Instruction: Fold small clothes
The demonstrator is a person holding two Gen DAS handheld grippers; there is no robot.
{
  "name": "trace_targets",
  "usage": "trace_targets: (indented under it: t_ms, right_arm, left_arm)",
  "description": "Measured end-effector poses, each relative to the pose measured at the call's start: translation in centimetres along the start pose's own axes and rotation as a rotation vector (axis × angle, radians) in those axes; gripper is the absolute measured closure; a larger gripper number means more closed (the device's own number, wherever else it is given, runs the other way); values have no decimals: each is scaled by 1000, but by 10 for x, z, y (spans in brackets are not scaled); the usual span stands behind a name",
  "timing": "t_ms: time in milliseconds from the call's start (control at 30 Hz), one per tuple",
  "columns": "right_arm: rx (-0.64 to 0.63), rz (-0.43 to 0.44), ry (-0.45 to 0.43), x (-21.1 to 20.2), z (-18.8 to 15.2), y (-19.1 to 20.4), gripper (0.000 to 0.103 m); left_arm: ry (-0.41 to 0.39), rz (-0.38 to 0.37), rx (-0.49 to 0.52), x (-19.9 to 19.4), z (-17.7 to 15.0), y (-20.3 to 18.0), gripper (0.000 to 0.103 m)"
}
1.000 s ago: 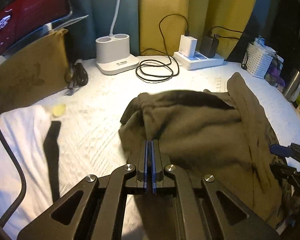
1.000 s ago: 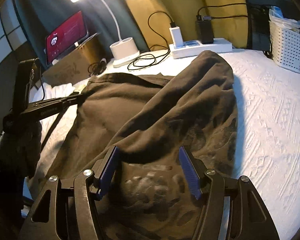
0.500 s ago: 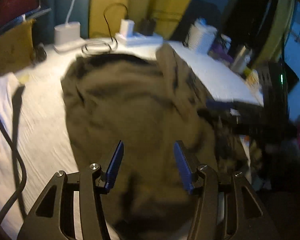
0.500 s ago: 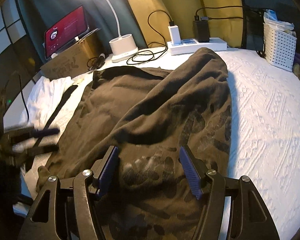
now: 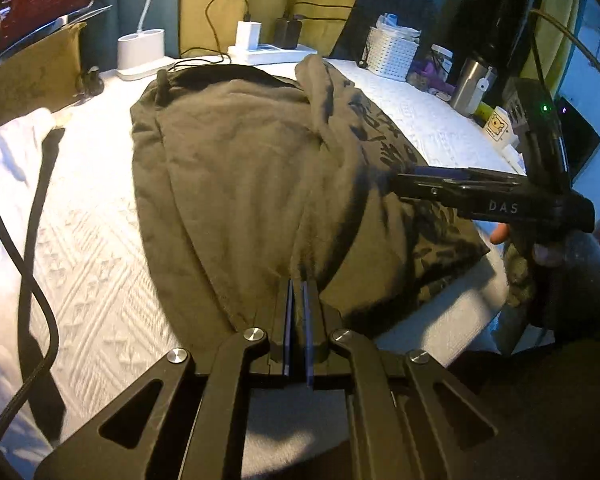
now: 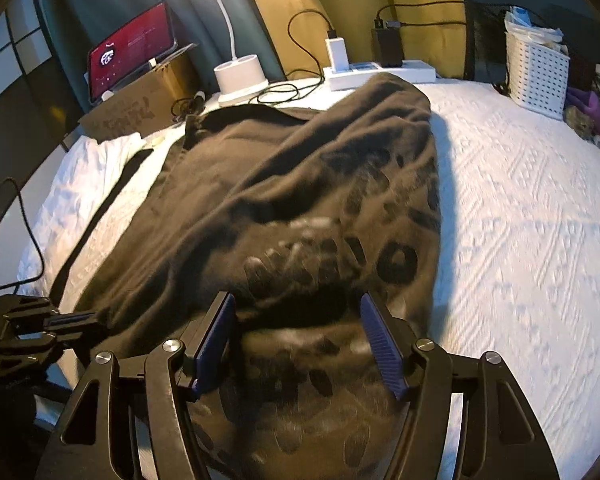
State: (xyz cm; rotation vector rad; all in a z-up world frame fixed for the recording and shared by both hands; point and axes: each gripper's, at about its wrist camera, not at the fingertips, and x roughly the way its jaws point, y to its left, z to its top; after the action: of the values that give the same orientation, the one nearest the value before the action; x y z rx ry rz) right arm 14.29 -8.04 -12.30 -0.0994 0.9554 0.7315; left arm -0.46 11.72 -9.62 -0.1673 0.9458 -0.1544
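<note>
An olive-brown garment (image 5: pixel 240 168) with dark printed marks lies spread on the white textured bed cover (image 5: pixel 88 240). It also shows in the right wrist view (image 6: pixel 300 200). My left gripper (image 5: pixel 297 292) is shut on the garment's near edge, fabric pinched between its blue pads. It shows at the lower left of the right wrist view (image 6: pixel 80 320). My right gripper (image 6: pixel 296 312) is open, its blue pads astride a raised fold at the near right part of the garment. It also shows in the left wrist view (image 5: pixel 420 178), over the printed side.
At the back stand a white lamp base (image 6: pixel 242 78), a power strip with chargers (image 6: pixel 376 70), coiled cables (image 6: pixel 280 92), a white basket (image 6: pixel 536 76), a cardboard box (image 6: pixel 140 104) with a tablet. A white cloth (image 5: pixel 12 148) and black strap (image 5: pixel 40 200) lie at left.
My left gripper let go of the far fold, swung back open toward the near edge, and has shut on the garment there. My right gripper stayed open and shifted slightly over the print.
</note>
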Motion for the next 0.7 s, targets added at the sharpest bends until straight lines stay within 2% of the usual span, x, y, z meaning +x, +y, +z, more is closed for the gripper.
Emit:
trace_targets:
  t_ms: [133,300,367,400,433,500,700]
  right_arm:
    - [-16,-2,1,-4,-8,1,35]
    - [-8,10,-3,-8,-8,-2,35]
    - [-2,12,-10,-9,-7,-5,35]
    - [3,13,-14,-10,-6,-7,35]
    - [7,14,-18,-10,-6,-9,35]
    - [17,15,-26,-12,-4,-15,35]
    - [33,10,-41,-12,7,-32,35]
  left_arm:
    - [18,0,-25,-1,-10,4,100]
    - [24,-4,-51,-8,-1,9,97]
    - [26,16,-34,-10,4,10,91]
    - [21,24,-26,-12,8,11,83]
    - [9,33,-18,-14,14,12,70]
    - [-13,43,-14,-18,22,15,58]
    - [-61,70,48,-8,64,15,58]
